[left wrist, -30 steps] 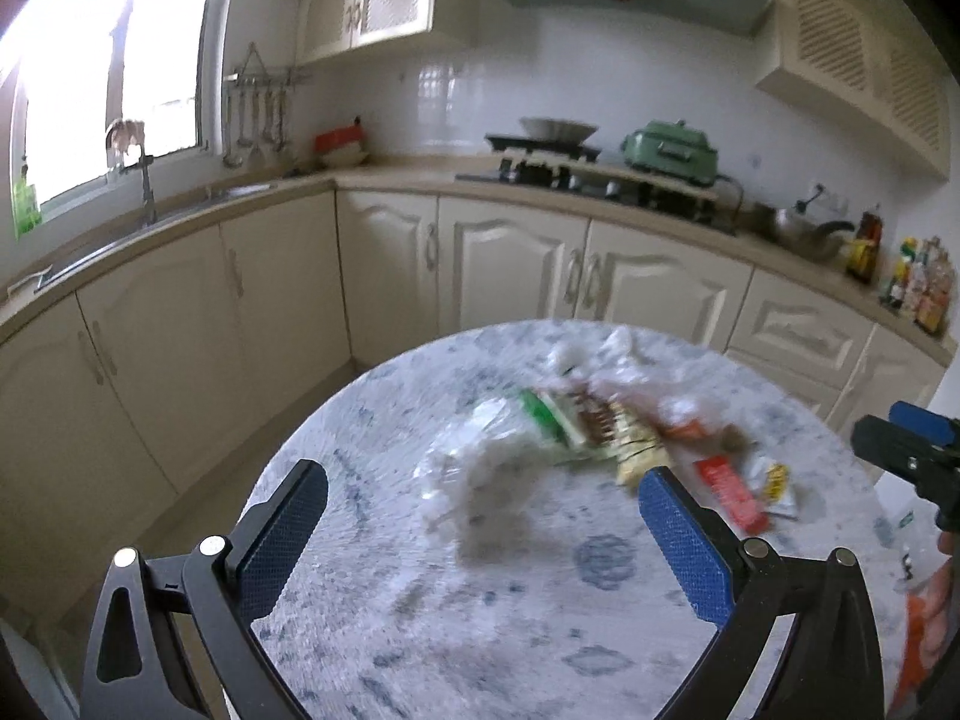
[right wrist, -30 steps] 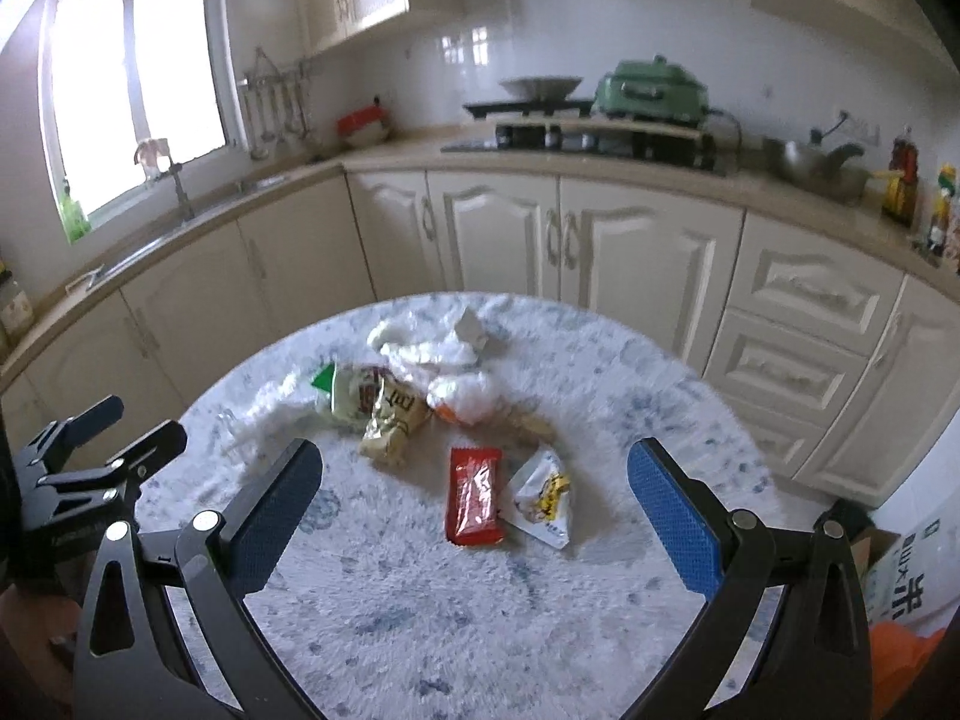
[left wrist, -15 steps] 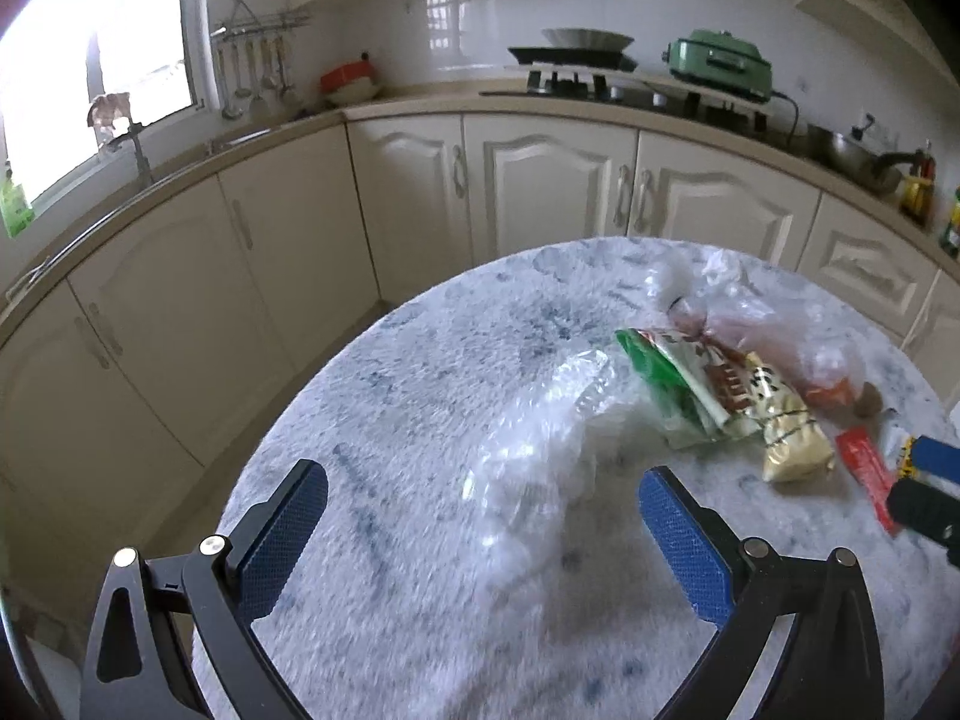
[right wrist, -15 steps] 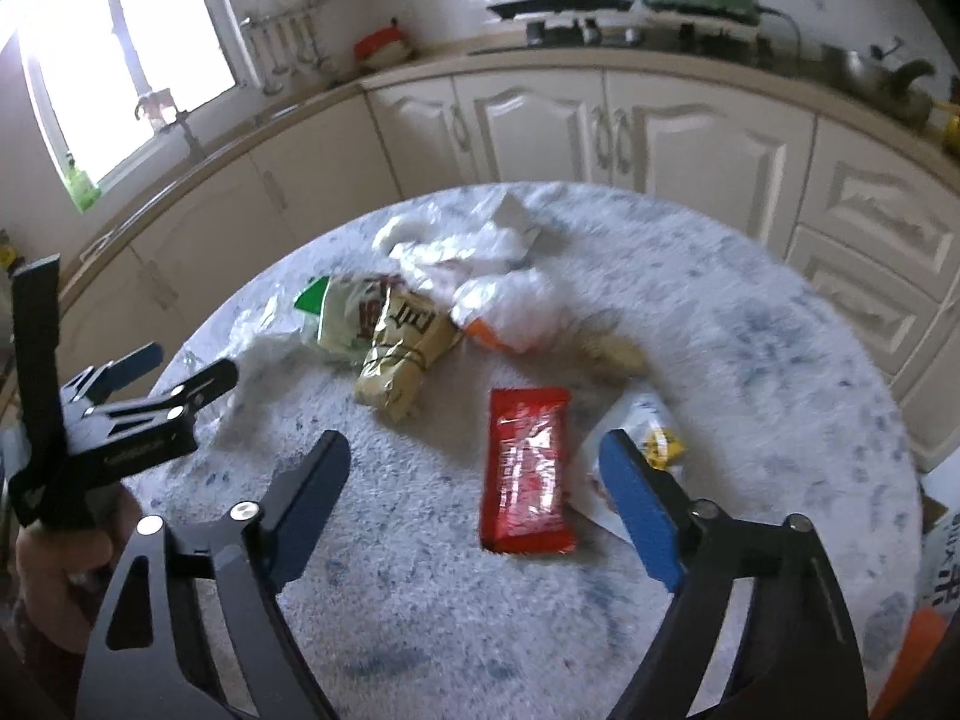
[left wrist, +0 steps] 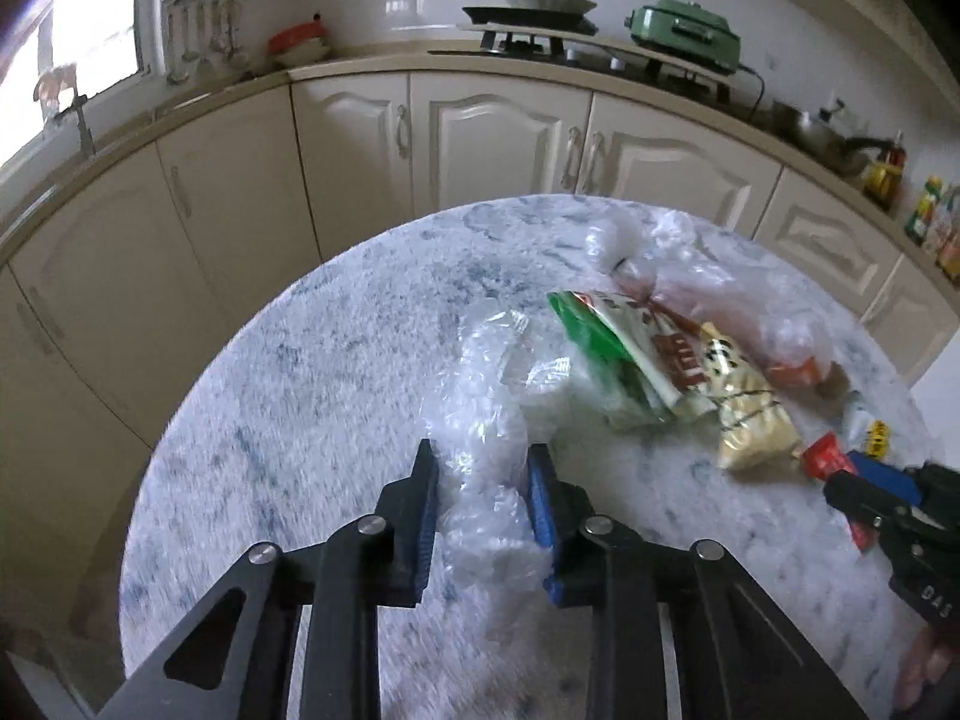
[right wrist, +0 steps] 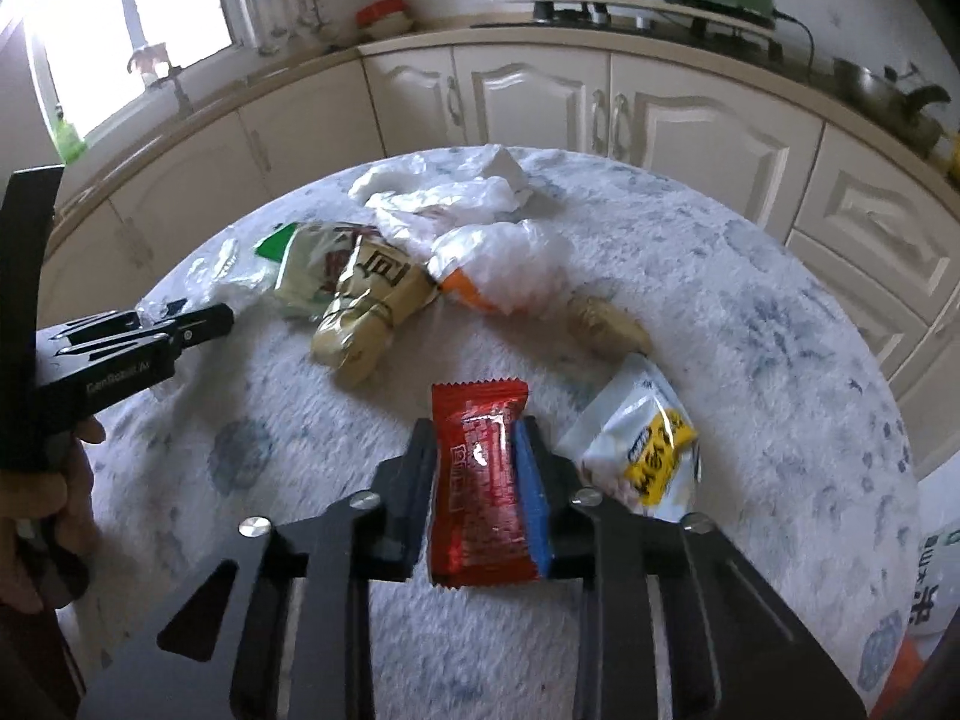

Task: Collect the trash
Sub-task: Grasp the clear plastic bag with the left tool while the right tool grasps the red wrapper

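My left gripper [left wrist: 482,468] is shut on a clear crumpled plastic bag [left wrist: 480,420] lying on the round marble-pattern table [left wrist: 288,396]. My right gripper [right wrist: 477,450] is shut on a red snack wrapper [right wrist: 480,480] at the table's front. Beyond lie a green and white packet [left wrist: 612,354], a beige packet [right wrist: 366,306], a white and yellow packet [right wrist: 648,450], white plastic bags [right wrist: 474,210] and a small tan wrapper [right wrist: 606,324]. The left gripper also shows in the right wrist view [right wrist: 150,330], the right gripper in the left wrist view [left wrist: 870,492].
Cream kitchen cabinets [left wrist: 498,138] curve behind the table. The counter holds a stove with a pan [left wrist: 534,12] and a green appliance [left wrist: 684,30]. A white printed bag [right wrist: 936,588] and something orange sit at the floor, lower right.
Both grippers have come down to the table and closed: the left on the clear plastic bag, the right on the red wrapper. Both were open a second ago.
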`<state>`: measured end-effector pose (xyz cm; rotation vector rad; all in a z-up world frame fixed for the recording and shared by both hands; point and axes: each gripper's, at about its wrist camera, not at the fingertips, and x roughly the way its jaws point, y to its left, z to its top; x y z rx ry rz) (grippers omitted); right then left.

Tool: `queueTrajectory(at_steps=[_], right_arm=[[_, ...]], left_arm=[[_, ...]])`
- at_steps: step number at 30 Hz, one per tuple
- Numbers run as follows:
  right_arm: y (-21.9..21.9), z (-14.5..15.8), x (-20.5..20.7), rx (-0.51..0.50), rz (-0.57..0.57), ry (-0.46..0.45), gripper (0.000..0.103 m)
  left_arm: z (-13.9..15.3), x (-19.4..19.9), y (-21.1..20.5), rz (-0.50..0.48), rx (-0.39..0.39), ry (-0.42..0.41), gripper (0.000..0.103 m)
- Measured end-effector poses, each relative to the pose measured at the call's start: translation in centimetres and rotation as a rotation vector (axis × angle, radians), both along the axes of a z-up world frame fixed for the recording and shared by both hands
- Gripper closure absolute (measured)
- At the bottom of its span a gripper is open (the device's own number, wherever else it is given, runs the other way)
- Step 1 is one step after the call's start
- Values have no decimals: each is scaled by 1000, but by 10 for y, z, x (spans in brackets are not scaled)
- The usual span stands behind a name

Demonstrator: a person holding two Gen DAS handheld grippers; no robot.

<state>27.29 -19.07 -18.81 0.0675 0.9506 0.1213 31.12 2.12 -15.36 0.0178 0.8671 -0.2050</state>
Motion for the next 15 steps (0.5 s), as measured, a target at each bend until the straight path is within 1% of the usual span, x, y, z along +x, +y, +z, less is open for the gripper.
queueTrajectory(at_steps=[6, 8, 13, 15], right_arm=[[-5, 5, -22, 28, -1, -11, 87], [-6, 9, -29, 32, 0, -20, 99], [-12, 15, -44, 39, -18, -26, 99], [-14, 15, -47, 52, -19, -12, 96]], left_arm=[[3, -16, 9, 18, -45, -34, 79], [6, -20, 12, 27, -69, -46, 79], [11, -45, 8, 16, -91, -77, 79], [12, -53, 7, 6, -93, -81, 79]])
